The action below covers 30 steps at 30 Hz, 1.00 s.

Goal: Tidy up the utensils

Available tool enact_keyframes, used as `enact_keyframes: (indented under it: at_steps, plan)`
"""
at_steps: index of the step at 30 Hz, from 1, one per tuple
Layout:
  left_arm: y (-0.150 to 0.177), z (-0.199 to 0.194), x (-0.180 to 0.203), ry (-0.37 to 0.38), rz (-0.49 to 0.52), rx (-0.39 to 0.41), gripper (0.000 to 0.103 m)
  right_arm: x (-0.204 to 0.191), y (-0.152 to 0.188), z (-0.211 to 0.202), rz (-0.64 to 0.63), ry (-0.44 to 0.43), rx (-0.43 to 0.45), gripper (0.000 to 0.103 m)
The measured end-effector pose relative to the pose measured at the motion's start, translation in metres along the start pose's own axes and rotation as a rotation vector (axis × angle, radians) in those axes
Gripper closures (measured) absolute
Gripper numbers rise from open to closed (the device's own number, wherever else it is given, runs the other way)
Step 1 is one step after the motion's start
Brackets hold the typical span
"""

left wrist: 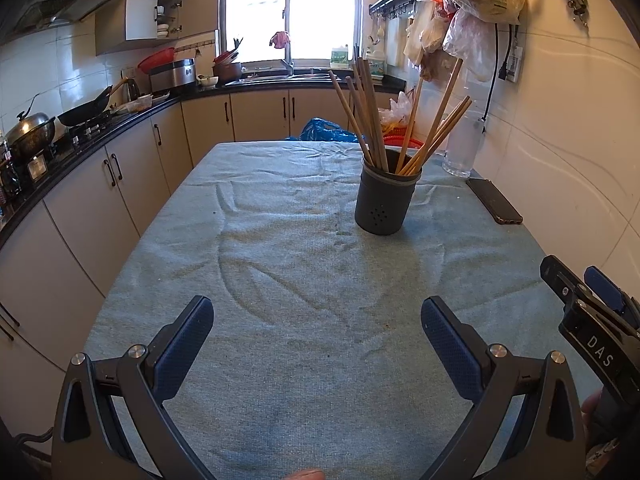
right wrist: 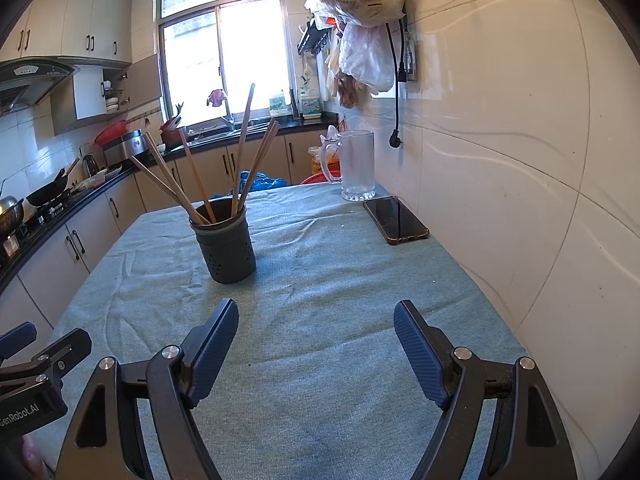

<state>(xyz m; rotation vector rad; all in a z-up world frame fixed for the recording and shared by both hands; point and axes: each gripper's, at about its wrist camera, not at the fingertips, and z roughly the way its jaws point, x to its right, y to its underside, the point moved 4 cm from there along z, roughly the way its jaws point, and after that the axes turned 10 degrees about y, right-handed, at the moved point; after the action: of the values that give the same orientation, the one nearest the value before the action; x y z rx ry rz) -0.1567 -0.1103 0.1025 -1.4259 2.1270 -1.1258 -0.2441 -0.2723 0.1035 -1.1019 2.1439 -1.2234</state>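
Observation:
A dark grey utensil holder (left wrist: 385,200) stands on the blue-grey tablecloth (left wrist: 280,280), right of the middle. Several wooden chopsticks (left wrist: 370,116) stand in it, fanned out. In the right wrist view the holder (right wrist: 226,246) is ahead and to the left, with the chopsticks (right wrist: 244,152) in it. My left gripper (left wrist: 318,344) is open and empty, low over the near part of the table. My right gripper (right wrist: 316,352) is open and empty, beside the left one. The right gripper also shows in the left wrist view (left wrist: 588,308), and the left gripper in the right wrist view (right wrist: 44,356).
A black phone (right wrist: 396,219) lies near the right edge by the tiled wall. A glass mug (right wrist: 356,166) stands behind it. Plastic bags (right wrist: 360,4) hang on the wall above. A kitchen counter (left wrist: 92,136) with pans runs along the left.

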Motion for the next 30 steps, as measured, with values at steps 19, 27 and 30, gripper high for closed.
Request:
enact_keyframes:
  at_steps: [19, 27, 30]
  plan:
    - [0.0005, 0.0012, 0.0005, 0.003, 0.004, -0.001, 0.000, -0.0011, 0.0005, 0.0016, -0.009, 0.004, 0.012, 0.017]
    - [0.0034, 0.0014, -0.0004, -0.007, 0.009, 0.009, 0.000, -0.0020, 0.0004, 0.0018, -0.024, 0.004, 0.022, 0.017]
    - [0.0035, 0.0017, -0.0008, -0.014, 0.011, 0.008, 0.000, -0.0025, 0.0018, 0.0039, -0.028, 0.000, 0.016, 0.016]
